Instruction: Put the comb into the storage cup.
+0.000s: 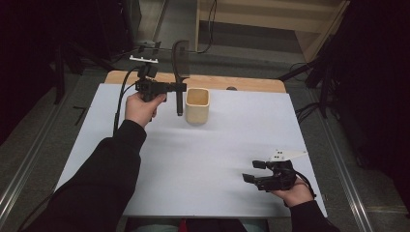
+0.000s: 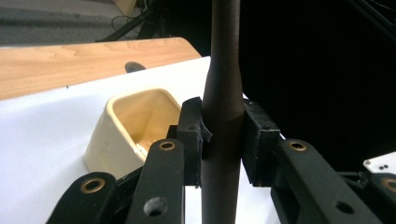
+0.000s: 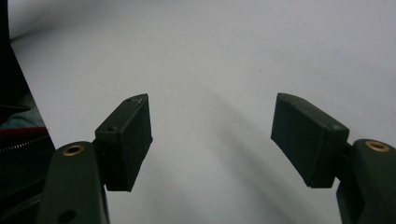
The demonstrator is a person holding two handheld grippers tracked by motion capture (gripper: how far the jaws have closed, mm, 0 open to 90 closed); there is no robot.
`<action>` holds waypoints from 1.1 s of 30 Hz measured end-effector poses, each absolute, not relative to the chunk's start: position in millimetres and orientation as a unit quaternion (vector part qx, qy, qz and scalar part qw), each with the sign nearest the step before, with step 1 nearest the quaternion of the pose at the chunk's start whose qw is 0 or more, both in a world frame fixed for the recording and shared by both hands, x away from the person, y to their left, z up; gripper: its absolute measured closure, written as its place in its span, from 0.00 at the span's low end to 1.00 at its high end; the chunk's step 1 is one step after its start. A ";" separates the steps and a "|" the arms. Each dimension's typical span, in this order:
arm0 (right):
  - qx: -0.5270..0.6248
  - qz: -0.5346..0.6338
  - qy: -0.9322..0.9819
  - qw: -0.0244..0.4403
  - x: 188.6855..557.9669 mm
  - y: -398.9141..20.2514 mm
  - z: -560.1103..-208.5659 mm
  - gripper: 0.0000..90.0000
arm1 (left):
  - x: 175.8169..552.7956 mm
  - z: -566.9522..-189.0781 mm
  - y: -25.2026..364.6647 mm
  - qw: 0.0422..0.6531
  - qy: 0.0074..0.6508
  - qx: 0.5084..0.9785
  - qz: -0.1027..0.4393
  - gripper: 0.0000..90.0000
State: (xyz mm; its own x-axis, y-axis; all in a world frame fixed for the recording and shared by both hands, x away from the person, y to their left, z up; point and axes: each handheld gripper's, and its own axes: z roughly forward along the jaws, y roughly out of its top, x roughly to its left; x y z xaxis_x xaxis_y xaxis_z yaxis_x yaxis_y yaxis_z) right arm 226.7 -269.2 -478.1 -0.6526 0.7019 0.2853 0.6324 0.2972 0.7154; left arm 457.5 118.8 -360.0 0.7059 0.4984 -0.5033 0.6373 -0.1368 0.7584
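Observation:
My left gripper (image 1: pixel 183 87) is shut on a long dark brown utensil handle (image 1: pixel 177 63) and holds it upright above the table. The handle's lower end hangs just left of a cream square cup (image 1: pixel 197 115) at the back middle, and its top curves over like a hook. In the left gripper view the pads (image 2: pixel 190 135) clamp the handle (image 2: pixel 226 56) from both sides, with the cup (image 2: pixel 100 140) beyond and to the left, tan inside. At the front right my right gripper (image 1: pixel 254 171) rests low over the white sheet, its jaws wide apart (image 3: pixel 212 140) with nothing between them.
A white sheet (image 1: pixel 217 154) covers the table, with a wooden strip (image 1: pixel 251 84) along its far edge and a small dark spot (image 1: pixel 231 88) on it. Cables and dark stands lie on the floor beyond and to the right. A dark sleeve reaches in from the lower left.

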 end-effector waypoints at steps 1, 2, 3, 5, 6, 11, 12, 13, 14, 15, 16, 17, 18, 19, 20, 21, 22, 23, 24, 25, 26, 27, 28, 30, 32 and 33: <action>0.415 0.423 0.804 0.041 226.7 -269.3 -478.1 0.30 | 459.2 -359.6 117.2 0.533 0.383 0.752 -0.062 0.81; 0.415 0.423 0.804 0.041 226.8 -269.3 -478.2 0.30 | 460.4 -359.7 116.3 0.534 0.384 0.751 -0.063 0.81; 0.415 0.423 0.805 0.041 226.8 -269.3 -478.2 0.30 | 461.5 -359.7 116.0 0.534 0.384 0.751 -0.064 0.81; 0.416 0.424 0.804 0.043 226.5 -268.8 -478.1 0.30 | 463.9 -359.5 113.8 0.536 0.384 0.749 -0.063 0.81; 0.416 0.424 0.803 0.044 226.5 -268.8 -477.9 0.30 | 464.9 -359.3 112.8 0.537 0.381 0.750 -0.063 0.81; 0.416 0.424 0.803 0.042 226.7 -269.1 -478.5 0.30 | 468.6 -356.2 108.1 0.546 0.373 0.748 -0.061 0.81; 0.417 0.424 0.803 0.041 226.5 -269.2 -478.5 0.30 | 469.5 -355.6 107.1 0.547 0.373 0.747 -0.060 0.81; 0.418 0.425 0.802 0.041 226.5 -269.6 -478.6 0.30 | 470.6 -355.2 106.0 0.549 0.372 0.746 -0.058 0.81; 0.418 0.425 0.802 0.041 226.3 -270.2 -478.7 0.30 | 472.3 -354.7 105.1 0.549 0.372 0.747 -0.058 0.81; 0.418 0.427 0.801 0.041 226.1 -270.9 -479.0 0.30 | 473.5 -354.4 104.6 0.548 0.372 0.747 -0.057 0.81; 0.420 0.427 0.800 0.041 225.9 -271.2 -479.0 0.30 | 474.8 -354.1 103.6 0.548 0.373 0.746 -0.055 0.81; 0.422 0.427 0.799 0.041 225.5 -271.7 -479.0 0.30 | 476.6 -353.7 102.7 0.549 0.374 0.746 -0.055 0.81; 0.423 0.427 0.798 0.042 225.1 -272.4 -479.0 0.30 | 477.8 -353.6 102.5 0.549 0.375 0.745 -0.055 0.81; 0.423 0.427 0.798 0.041 224.8 -272.8 -479.0 0.30 | 479.0 -353.3 101.9 0.551 0.376 0.743 -0.053 0.81; 0.424 0.427 0.797 0.042 224.3 -273.1 -479.0 0.30 | 480.5 -353.2 101.7 0.552 0.376 0.742 -0.054 0.81; 0.424 0.427 0.798 0.041 223.9 -273.6 -479.1 0.30 | 481.7 -353.1 101.1 0.554 0.378 0.740 -0.054 0.81; 0.425 0.427 0.797 0.042 223.3 -274.0 -479.1 0.30 | 483.5 -353.1 100.5 0.554 0.377 0.740 -0.055 0.81; 0.425 0.427 0.797 0.042 222.9 -274.7 -479.2 0.30 | 484.8 -353.3 99.5 0.553 0.377 0.741 -0.056 0.81; 0.426 0.428 0.796 0.042 222.3 -275.1 -479.2 0.30 | 485.6 -353.2 98.5 0.552 0.378 0.741 -0.053 0.81; 0.428 0.427 0.795 0.042 221.9 -275.6 -479.1 0.30 | 486.3 -353.4 97.9 0.553 0.378 0.741 -0.052 0.81; 0.428 0.428 0.795 0.043 221.7 -276.0 -479.0 0.30 | 487.3 -353.6 97.0 0.553 0.378 0.741 -0.053 0.81; 0.428 0.429 0.794 0.043 221.5 -276.7 -479.1 0.30 | 488.5 -353.8 96.1 0.553 0.379 0.741 -0.052 0.81; 0.428 0.430 0.794 0.043 221.1 -277.0 -479.2 0.30 | 489.3 -354.0 95.3 0.553 0.379 0.740 -0.052 0.81; 0.430 0.431 0.792 0.044 220.5 -277.3 -479.0 0.30 | 491.4 -354.0 93.2 0.553 0.380 0.740 -0.051 0.81; 0.431 0.430 0.792 0.044 219.9 -277.9 -478.9 0.30 | 494.0 -354.0 90.0 0.550 0.380 0.742 -0.046 0.81; 0.429 0.430 0.793 0.045 219.8 -278.2 -479.0 0.30 | 495.0 -353.7 89.2 0.549 0.378 0.744 -0.043 0.81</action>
State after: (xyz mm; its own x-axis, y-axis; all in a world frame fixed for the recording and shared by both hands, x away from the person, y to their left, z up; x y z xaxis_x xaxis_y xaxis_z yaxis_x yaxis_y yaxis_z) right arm 219.8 -278.2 -479.0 -0.6271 0.7194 0.2987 0.6428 0.2615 0.7200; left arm 495.0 89.2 -353.7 0.7103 0.5155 -0.4792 0.6104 -0.1123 0.7841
